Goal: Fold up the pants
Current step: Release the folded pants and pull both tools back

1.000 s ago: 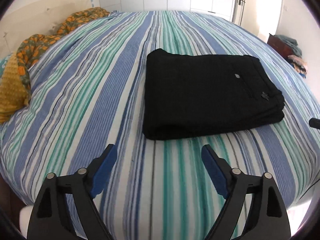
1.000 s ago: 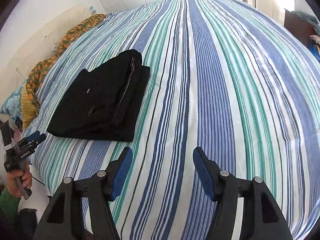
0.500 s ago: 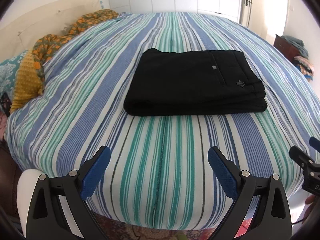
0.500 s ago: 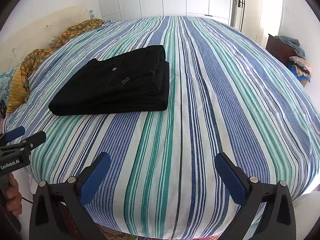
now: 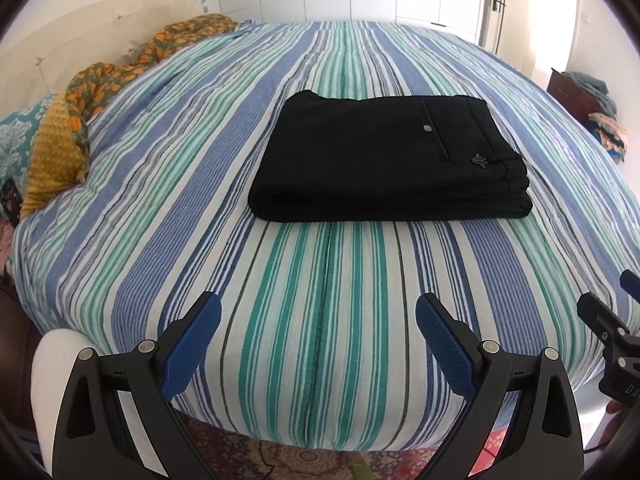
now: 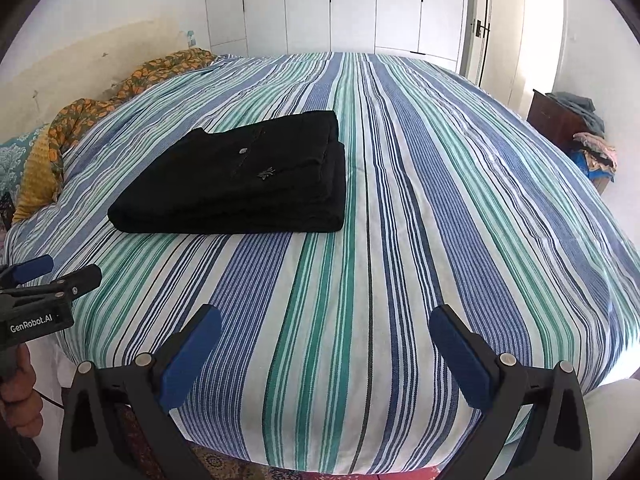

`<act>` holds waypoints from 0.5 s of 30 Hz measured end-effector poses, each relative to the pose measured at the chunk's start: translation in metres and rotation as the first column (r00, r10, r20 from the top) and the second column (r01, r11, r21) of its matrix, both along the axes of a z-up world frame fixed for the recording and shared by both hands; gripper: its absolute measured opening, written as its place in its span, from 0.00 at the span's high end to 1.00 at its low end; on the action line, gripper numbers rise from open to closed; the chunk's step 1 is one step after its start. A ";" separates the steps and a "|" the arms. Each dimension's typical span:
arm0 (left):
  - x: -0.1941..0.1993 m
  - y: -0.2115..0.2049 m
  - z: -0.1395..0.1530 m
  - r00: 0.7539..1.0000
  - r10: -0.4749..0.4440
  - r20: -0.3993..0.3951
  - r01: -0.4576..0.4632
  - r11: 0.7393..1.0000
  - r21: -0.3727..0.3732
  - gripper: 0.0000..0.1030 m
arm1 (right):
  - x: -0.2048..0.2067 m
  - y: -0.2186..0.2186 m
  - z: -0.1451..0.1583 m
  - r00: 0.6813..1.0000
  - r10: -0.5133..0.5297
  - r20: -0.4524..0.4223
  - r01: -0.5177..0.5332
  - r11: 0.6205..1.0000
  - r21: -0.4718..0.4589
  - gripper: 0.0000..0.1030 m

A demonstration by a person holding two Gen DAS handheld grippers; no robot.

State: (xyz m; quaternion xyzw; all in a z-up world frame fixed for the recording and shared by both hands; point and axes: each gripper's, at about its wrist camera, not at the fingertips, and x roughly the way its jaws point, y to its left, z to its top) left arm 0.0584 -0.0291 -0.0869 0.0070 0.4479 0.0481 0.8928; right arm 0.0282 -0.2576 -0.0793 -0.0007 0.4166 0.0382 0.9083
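Note:
Black pants (image 5: 384, 160) lie folded in a neat flat rectangle on the striped bed, back pocket button facing up; they also show in the right wrist view (image 6: 240, 180). My left gripper (image 5: 318, 312) is open and empty, held near the bed's front edge, well short of the pants. My right gripper (image 6: 325, 320) is open and empty, also at the front edge, to the right of the pants. The right gripper shows at the right edge of the left wrist view (image 5: 608, 332), and the left gripper shows at the left of the right wrist view (image 6: 44, 284).
The bed (image 5: 160, 184) has a blue, green and white striped cover. An orange patterned blanket and yellow pillow (image 5: 60, 148) lie at its left side. A dark cabinet with piled clothes (image 6: 576, 128) stands at the right. White wardrobe doors (image 6: 352, 4) line the back wall.
Both grippers have pulled back from over the bed to its front edge and levelled out. The pants lie still in the same folded shape.

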 end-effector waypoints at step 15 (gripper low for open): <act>-0.002 -0.001 -0.009 1.000 -0.025 0.018 0.025 0.999 0.041 0.04 | 0.002 0.001 -0.012 1.000 0.002 -0.024 -0.002 1.000 -0.015 0.00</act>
